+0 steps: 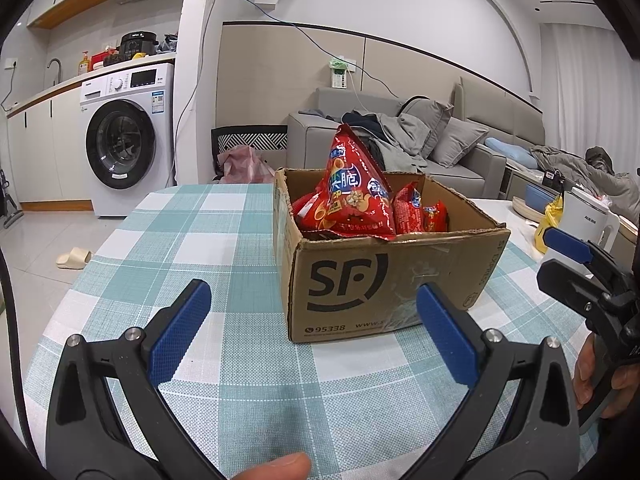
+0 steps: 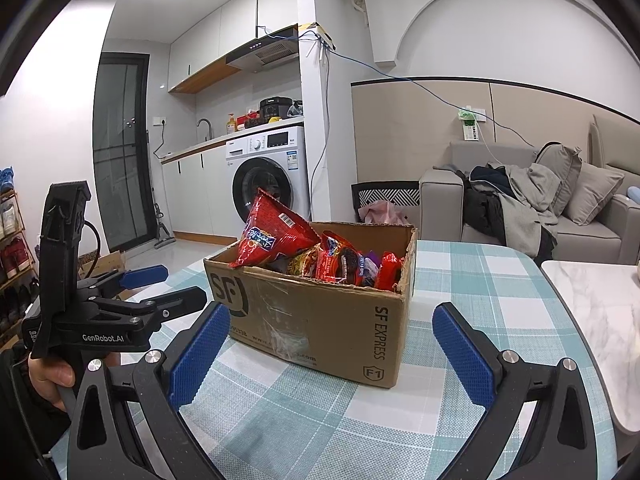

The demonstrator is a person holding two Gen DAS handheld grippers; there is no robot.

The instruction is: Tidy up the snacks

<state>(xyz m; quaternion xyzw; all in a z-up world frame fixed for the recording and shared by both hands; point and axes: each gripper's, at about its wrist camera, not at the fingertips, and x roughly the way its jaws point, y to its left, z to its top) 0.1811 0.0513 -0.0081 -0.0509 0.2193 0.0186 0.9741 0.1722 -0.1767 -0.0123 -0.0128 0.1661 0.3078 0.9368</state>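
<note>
An open brown SF cardboard box (image 1: 372, 280) (image 2: 320, 320) stands on the checked tablecloth (image 1: 224, 240). A large red snack bag (image 1: 352, 196) (image 2: 272, 236) sticks up out of it, with several smaller red packets (image 2: 344, 264) beside it. My left gripper (image 1: 316, 332) is open and empty, just in front of the box; it also shows in the right wrist view (image 2: 176, 284). My right gripper (image 2: 332, 352) is open and empty, in front of the box's corner; it also shows at the right edge of the left wrist view (image 1: 572, 256).
A white marble side table (image 2: 600, 320) adjoins the table on the right, with a white kettle (image 1: 588, 220) and a yellow bag (image 1: 550, 220) on it. A grey sofa (image 1: 460, 152) with clothes stands behind. A washing machine (image 1: 124, 136) is at the back left.
</note>
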